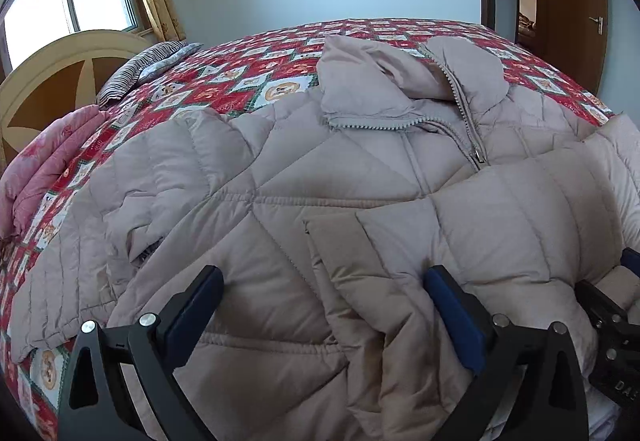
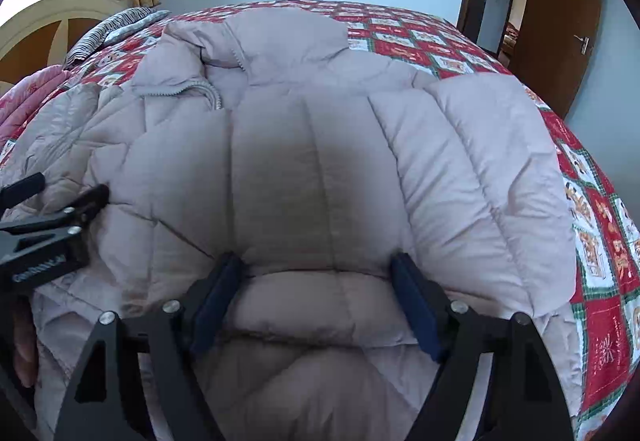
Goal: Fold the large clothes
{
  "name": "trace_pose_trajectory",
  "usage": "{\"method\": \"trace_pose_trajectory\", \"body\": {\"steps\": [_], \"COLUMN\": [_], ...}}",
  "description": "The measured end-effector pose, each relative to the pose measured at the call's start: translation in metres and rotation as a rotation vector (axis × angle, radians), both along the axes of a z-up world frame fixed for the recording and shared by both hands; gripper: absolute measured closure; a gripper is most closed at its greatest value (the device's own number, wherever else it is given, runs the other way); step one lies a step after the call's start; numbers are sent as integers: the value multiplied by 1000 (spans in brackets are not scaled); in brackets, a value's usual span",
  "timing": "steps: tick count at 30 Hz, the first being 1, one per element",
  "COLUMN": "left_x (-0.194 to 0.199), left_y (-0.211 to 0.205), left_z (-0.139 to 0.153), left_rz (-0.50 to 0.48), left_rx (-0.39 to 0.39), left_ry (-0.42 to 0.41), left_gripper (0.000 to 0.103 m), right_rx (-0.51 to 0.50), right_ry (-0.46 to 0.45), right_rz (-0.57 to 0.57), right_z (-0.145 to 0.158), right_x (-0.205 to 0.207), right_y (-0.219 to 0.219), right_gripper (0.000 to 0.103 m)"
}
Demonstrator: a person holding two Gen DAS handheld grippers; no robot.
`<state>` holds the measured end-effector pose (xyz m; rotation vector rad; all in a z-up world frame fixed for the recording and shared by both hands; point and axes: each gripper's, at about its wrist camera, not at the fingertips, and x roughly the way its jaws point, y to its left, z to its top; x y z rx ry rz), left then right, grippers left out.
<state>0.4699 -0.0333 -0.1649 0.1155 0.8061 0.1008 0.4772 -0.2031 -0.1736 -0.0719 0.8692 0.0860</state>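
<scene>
Where the red patchwork quilt (image 1: 240, 73) covers the bed, spread front up with collar far and hem near: beige puffer jacket (image 1: 248, 181), zip partly closed. Right sleeve (image 1: 460, 225) folded leftward across the chest, cuff near the middle. Left claw (image 1: 324, 273) gaping wide just over that cuff, gripping nothing. Right claw (image 2: 316, 261) also parted, a puffy ridge of sleeve between the blue pads, not visibly pinched. Striped pillow (image 1: 148, 65) far left.
</scene>
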Motion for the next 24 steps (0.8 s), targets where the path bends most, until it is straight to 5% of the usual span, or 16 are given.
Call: {"method": "trace_pose_trajectory", "body": {"steps": [5, 10, 18, 24], "left_x": [-34, -74, -104, -125], "left_y": [22, 86, 278, 389], "left_z": [30, 52, 26, 20], "left_rz": [-12, 68, 454, 679], "left_rx": [15, 125, 244, 103], "left_ry": [-57, -139, -32, -14], "left_gripper": [2, 2, 2, 2], "right_rx": [-18, -14, -17, -29], "right_ry": [-6, -16, -25, -29], "right_rz": [-1, -5, -6, -8], "right_z": [-3, 0, 1, 1], "right_x": [2, -4, -7, -7], "right_y": [0, 3, 3, 4], "right_gripper": [20, 19, 18, 18]}}
